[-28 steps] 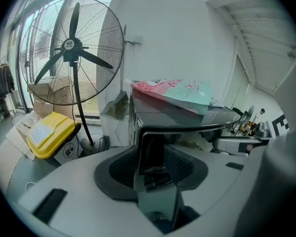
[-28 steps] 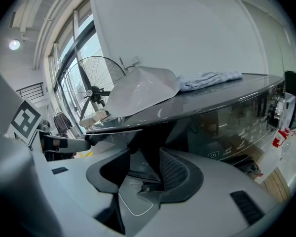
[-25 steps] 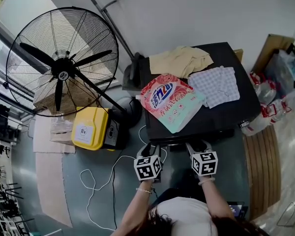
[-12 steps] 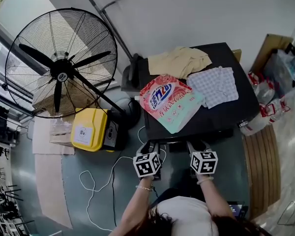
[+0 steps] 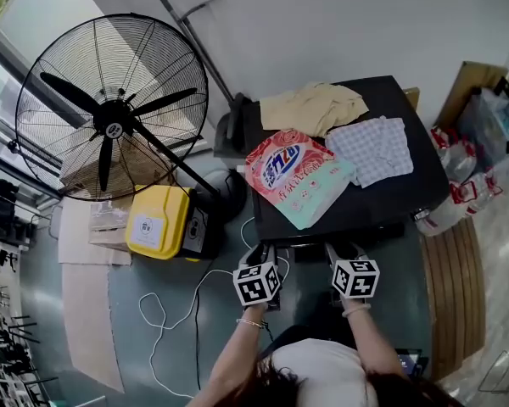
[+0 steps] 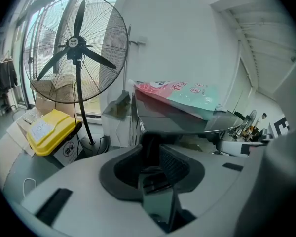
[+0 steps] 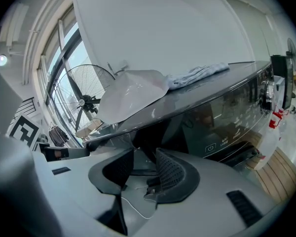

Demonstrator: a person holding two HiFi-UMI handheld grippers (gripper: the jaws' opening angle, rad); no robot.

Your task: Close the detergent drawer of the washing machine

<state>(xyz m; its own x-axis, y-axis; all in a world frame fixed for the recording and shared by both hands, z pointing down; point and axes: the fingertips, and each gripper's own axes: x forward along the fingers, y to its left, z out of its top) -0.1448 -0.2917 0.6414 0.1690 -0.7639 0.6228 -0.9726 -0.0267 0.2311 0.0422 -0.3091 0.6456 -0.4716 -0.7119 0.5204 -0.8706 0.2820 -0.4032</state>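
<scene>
2 handheld grippers are at the front edge of the washing machine (image 5: 394,197), side by side, near each other but apart. At the front left corner is the left gripper (image 5: 260,251). Its jaws have just been closing and now sit narrow on a dark upright edge of the detergent drawer (image 6: 148,144), pads against it on both sides. Further right along the front is the right gripper (image 5: 341,249). Its jaws have also just been closing and are clamped on a dark part just under the top's lip, which is the drawer front as far as I can tell.

The drawer is at the upper left of the machine front, right below the dark top. The head view hides most of it, so I can't tell how far out it stands. The control panel (image 7: 222,127) with a power symbol lies to its right.

On top are 3 items:
- detergent bag (image 5: 297,175), front left
- beige cloth (image 5: 314,107), behind it
- checked cloth (image 5: 380,147), to its right

On the floor to the left stands a black fan (image 5: 112,130), with a yellow box (image 5: 157,221) beside its stand. A white cable (image 5: 165,312) loops near the left gripper.
</scene>
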